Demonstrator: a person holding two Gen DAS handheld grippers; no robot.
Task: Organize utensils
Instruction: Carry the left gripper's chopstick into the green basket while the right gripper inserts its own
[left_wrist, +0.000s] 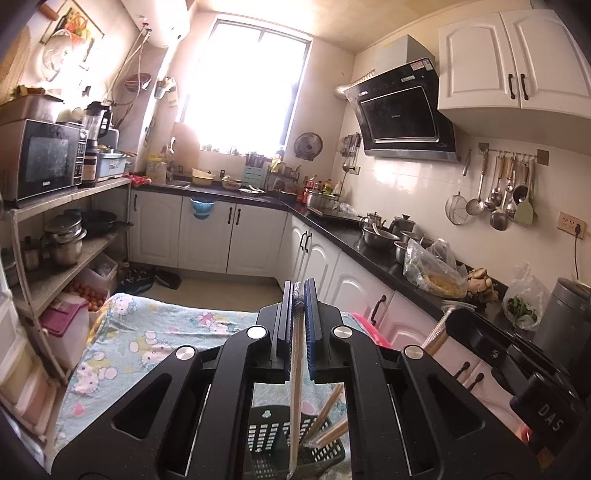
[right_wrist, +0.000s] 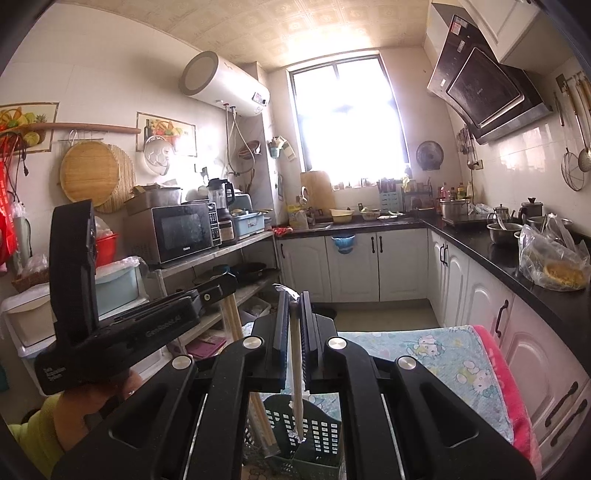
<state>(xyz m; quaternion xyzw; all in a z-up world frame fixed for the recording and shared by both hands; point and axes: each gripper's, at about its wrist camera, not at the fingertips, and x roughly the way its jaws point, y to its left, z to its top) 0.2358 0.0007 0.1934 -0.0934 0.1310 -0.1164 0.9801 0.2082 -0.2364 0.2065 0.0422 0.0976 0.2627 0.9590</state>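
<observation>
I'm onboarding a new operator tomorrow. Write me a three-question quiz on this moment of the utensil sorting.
1. True or false: the left tongs are shut on wrapped chopsticks.
2. What stands directly below the right tongs? A) microwave B) dark slotted utensil basket C) kettle
3. Fill in: the basket sits on a ____-print cloth.

Key:
1. True.
2. B; the wrapped utensil they hold points down into it.
3. Cartoon cat.
</observation>
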